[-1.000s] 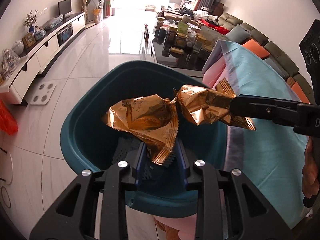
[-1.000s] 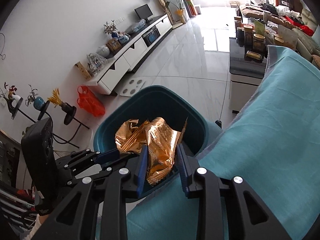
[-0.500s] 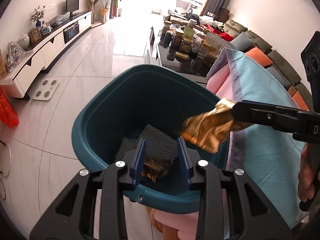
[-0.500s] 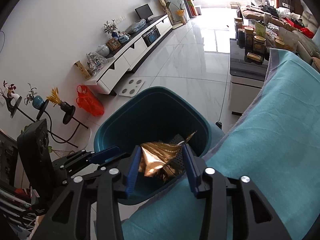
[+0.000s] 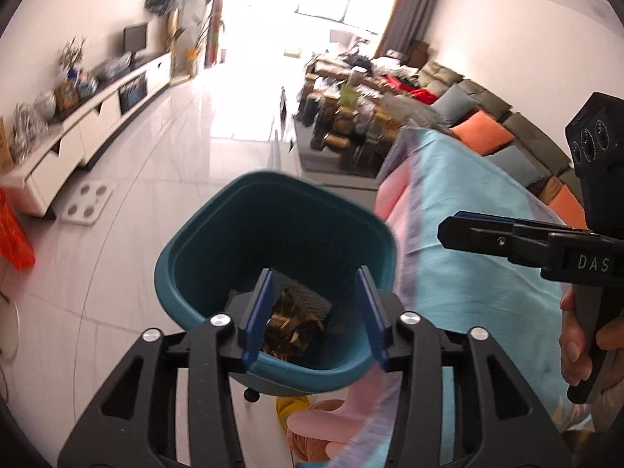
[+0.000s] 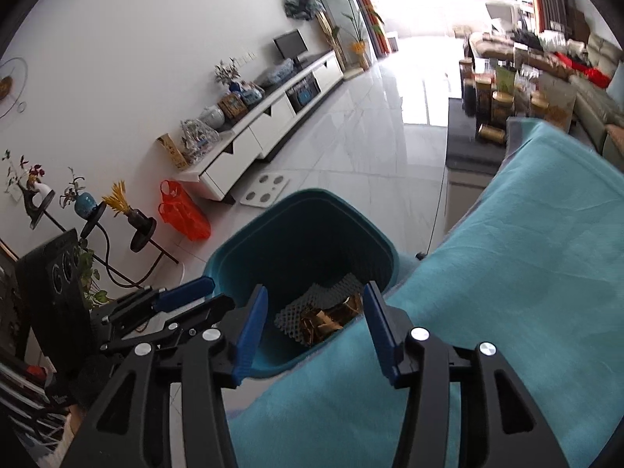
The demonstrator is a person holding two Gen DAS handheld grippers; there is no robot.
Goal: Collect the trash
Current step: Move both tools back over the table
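A teal trash bin (image 5: 183,249) (image 6: 234,241) stands on the floor beside a teal blanket. Crumpled gold wrappers (image 5: 288,327) (image 6: 327,319) lie at its bottom on a mesh foam sheet (image 5: 308,300) (image 6: 312,300). My left gripper (image 5: 314,273) hovers over the bin's near rim, its jaws opening with nothing between them. My right gripper (image 6: 316,288) hangs over the bin from the blanket side, its jaws also opening and empty. In the left wrist view the right gripper's fingers (image 5: 468,230) reach in from the right, past the bin's rim.
The teal blanket (image 5: 468,280) (image 6: 507,273) covers the surface right of the bin. A hand (image 5: 577,343) holds the right gripper's handle. A low table with jars (image 5: 343,128), a white TV cabinet (image 6: 253,136), a floor scale (image 5: 87,202) and an orange bag (image 6: 181,214) stand around the tiled floor.
Both gold wrappers have been let go and dropped into the bin. Both grippers have opened wider and lifted back from the bin.
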